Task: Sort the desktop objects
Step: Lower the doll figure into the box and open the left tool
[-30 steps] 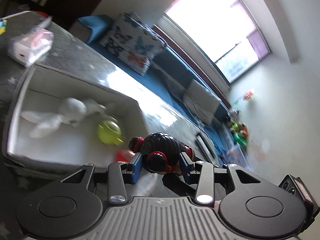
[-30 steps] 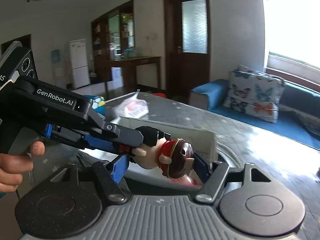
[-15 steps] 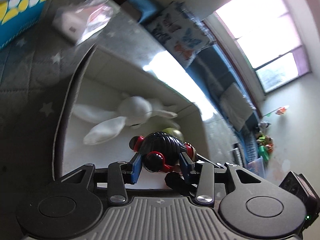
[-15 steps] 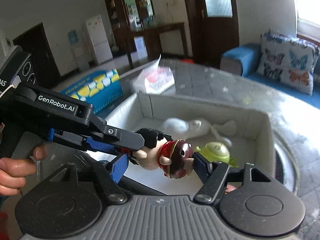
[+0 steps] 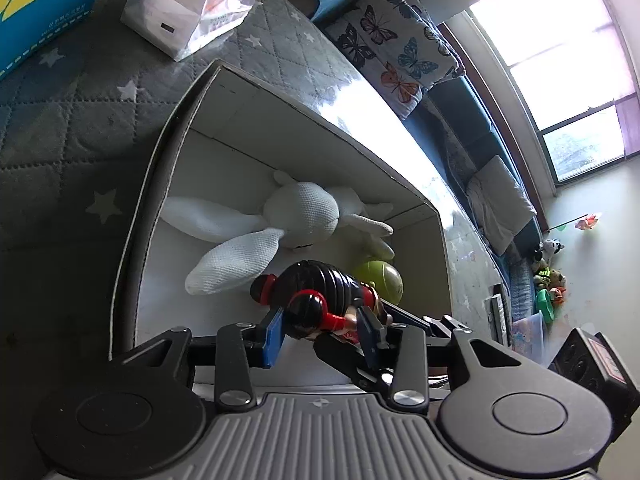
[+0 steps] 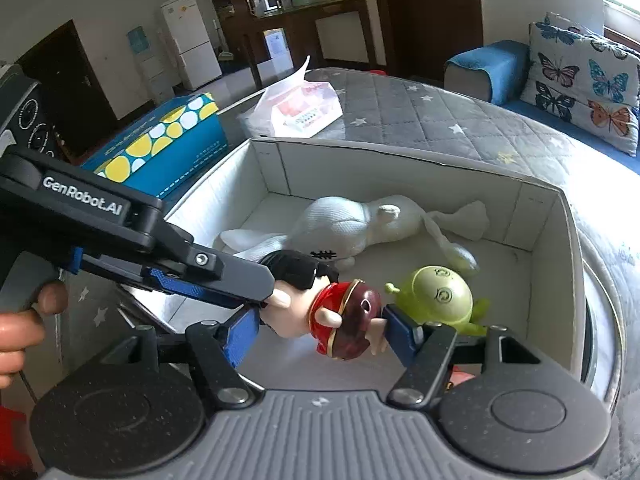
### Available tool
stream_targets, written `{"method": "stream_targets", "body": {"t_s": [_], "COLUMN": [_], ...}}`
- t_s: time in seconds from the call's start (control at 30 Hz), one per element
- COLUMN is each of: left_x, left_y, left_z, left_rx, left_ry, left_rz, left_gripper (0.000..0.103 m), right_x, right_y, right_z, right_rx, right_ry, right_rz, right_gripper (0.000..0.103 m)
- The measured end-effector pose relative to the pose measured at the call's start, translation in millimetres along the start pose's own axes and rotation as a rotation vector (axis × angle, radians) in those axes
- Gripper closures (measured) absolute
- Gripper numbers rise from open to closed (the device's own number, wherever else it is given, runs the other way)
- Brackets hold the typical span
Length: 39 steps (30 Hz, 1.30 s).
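On my far left, the blue carton [image 5: 36, 4] and the plastic-wrapped packet [image 5: 192, 8] lie on the quilted cover [image 5: 60, 128], outside the white box [image 5: 168, 152]. A second ago that box sat low and off to one side in both of my views. Now it fills them, because I have brought both hands down and over it.

My left gripper [image 5: 322, 330] has just been closing. The doll [image 5: 316, 284] has its black-haired head between the blue pads, which now look pressed to either side of it. So this claw grips the doll more snugly than it did a moment ago. The doll hangs over the open box, above the near part of its floor and not resting on anything. The white plush rabbit [image 5: 304, 212] lies further in along the far wall, and the green toy [image 5: 380, 276] sits just to the doll's right.

My right gripper [image 6: 320, 334] has barely changed its opening. It clasps the same doll by its red-dressed body, with a foot against the right-hand pad.

I judge the carry is nearly done, as the doll is already inside the box's outline. What remains is to lower it a little and let go with both claws, onto the bare floor in front of the rabbit. The tighter left grip suggests I am steadying the doll first, so it does not tip onto the green toy.
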<state>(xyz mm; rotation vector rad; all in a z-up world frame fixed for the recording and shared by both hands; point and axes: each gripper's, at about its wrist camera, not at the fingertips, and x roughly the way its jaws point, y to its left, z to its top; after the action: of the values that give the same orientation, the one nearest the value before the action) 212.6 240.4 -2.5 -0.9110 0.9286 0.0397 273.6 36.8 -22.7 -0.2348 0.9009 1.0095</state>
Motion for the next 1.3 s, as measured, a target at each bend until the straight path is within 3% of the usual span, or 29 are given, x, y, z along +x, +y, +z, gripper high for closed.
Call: {"method": "stream_targets", "body": {"t_s": [0.37, 0.73, 1.3], "left_x": [-1, 2, -5], "left_y": [-1, -2, -16], "left_z": [8, 13, 4], "left_rx": [-0.032, -0.044, 0.038], "left_ry": [-0.013, -0.03, -0.052], "left_rz": [-0.022, -0.036, -0.055], "left_gripper": [0.063, 0.063, 0.063], "right_x": [-6, -7, -12], "right_y": [3, -4, -15], "right_z": [9, 12, 5], "right_rx": [-0.002, -0.004, 0.014], "right_ry": [-0.054, -0.078, -0.1], "right_rz": [0.0, -0.055, -0.106], "right_gripper": [0.033, 0.033, 0.033]}}
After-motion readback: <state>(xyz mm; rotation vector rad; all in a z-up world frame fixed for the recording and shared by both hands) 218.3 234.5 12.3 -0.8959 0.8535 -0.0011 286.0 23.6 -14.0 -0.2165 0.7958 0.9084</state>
